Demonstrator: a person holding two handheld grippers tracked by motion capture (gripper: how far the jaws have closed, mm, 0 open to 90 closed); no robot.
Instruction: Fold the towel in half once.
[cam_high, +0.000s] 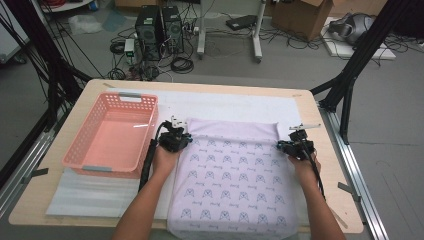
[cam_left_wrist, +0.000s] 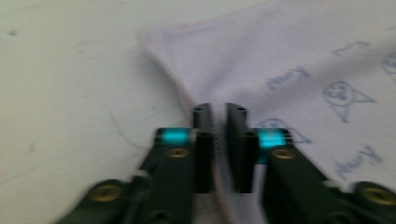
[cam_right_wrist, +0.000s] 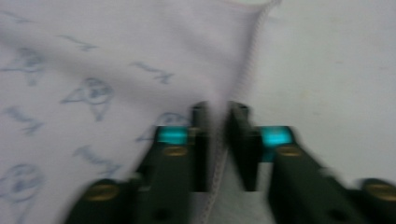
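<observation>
a pale lilac cloth printed with small blue cat faces is lying flat on the white mat that is covering the wooden table, with its near end hanging over the table's six o'clock edge. its far strip is folded over, running across from the nine o'clock side to the three o'clock side.

the left gripper is sitting at the cloth's left edge, at about ten o'clock of the cloth, with the left hand lying behind it toward six o'clock. in the left gripper view the jaws are pressed nearly together and the cloth's edge is running up between them, so they are pinching the fabric.

the right gripper is sitting at the cloth's right edge, at about two o'clock of the cloth, with the right hand behind it. in the right gripper view the stitched hem of the cloth is passing between the closed-in jaws, pinched there.

a pink basket is standing on the table at nine o'clock of the cloth, just beside the left gripper and not touching the cloth.
</observation>
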